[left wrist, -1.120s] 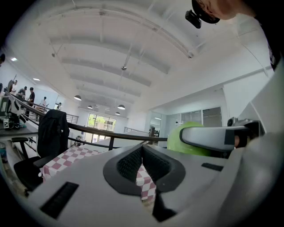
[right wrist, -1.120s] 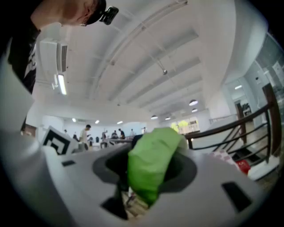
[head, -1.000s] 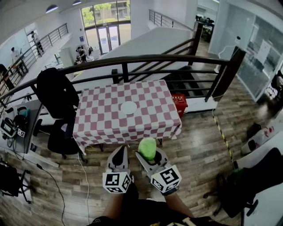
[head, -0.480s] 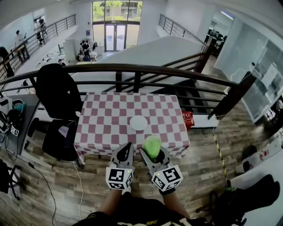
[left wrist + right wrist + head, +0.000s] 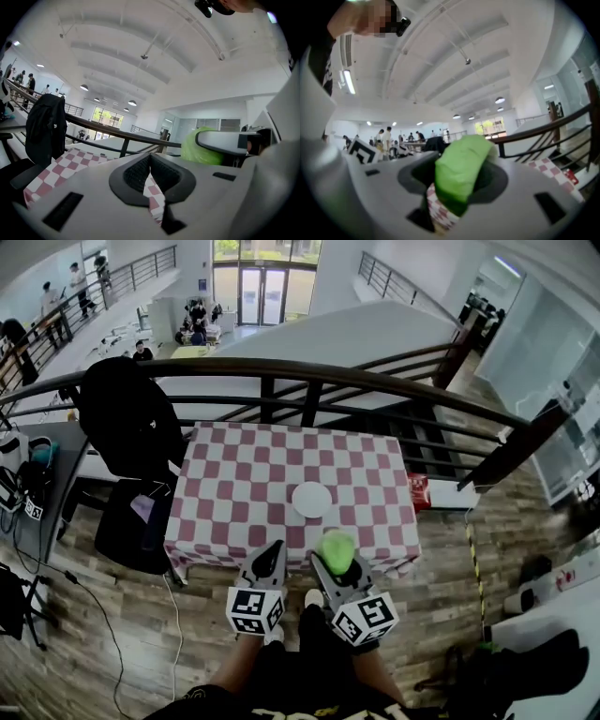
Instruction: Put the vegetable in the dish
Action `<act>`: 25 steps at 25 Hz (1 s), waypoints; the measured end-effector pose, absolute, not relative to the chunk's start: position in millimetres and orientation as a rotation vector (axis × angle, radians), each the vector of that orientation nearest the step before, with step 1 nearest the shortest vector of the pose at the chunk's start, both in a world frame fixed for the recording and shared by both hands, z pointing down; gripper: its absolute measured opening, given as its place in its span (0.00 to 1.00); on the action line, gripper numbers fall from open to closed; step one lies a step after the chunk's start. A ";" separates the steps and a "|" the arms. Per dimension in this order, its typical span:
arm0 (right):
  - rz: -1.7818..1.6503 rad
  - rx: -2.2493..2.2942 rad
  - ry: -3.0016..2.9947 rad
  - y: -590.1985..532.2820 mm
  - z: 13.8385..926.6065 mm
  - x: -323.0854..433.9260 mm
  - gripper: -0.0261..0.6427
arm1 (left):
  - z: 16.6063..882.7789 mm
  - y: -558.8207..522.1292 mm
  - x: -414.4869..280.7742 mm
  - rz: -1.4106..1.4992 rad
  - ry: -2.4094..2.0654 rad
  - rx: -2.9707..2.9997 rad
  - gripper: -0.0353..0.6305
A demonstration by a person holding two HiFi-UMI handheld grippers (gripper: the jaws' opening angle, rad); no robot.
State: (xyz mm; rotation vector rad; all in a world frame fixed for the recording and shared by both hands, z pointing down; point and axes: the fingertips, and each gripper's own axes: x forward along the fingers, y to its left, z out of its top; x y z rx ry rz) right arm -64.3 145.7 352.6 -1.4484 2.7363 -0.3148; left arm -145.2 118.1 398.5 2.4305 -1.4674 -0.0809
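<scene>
My right gripper is shut on a light green vegetable, held just over the near edge of the red-and-white checked table. Seen along the right gripper, the vegetable fills the space between the jaws. A small white dish lies on the table a little beyond the vegetable. My left gripper is shut and empty, close to the left of the right one. In the left gripper view the jaws meet with nothing between them, and the vegetable shows off to the right.
A dark metal railing runs behind the table, with a drop to a lower floor beyond. A black chair draped with a dark jacket stands at the table's left. A red crate sits on the wooden floor at the right.
Both grippers and I have come closer to the table. The vegetable has gone from over the floor to over the table's near edge, nearer the dish.
</scene>
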 end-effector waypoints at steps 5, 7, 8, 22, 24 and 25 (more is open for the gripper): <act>-0.407 -1.449 2.680 94.5 361.4 -38.1 0.33 | 406.4 80.6 -127.7 -0.046 -1.471 2.424 0.09; -0.403 -1.414 2.687 73.8 358.4 -30.3 0.33 | 402.1 59.0 -120.4 -0.043 -1.494 2.422 0.09; -0.397 -1.399 2.690 62.7 356.1 -25.3 0.33 | 397.9 48.4 -114.3 -0.042 -1.501 2.429 0.09; -0.483 -1.218 2.736 -75.2 379.9 25.7 0.33 | 411.1 -70.6 -67.5 0.036 -1.694 2.391 0.09; -0.586 -1.243 2.751 -84.3 407.7 33.6 0.33 | 426.6 -72.2 -59.5 0.110 -1.709 2.389 0.09; -0.634 -1.254 2.764 -86.1 422.6 36.5 0.33 | 434.8 -71.1 -56.5 0.133 -1.711 2.386 0.09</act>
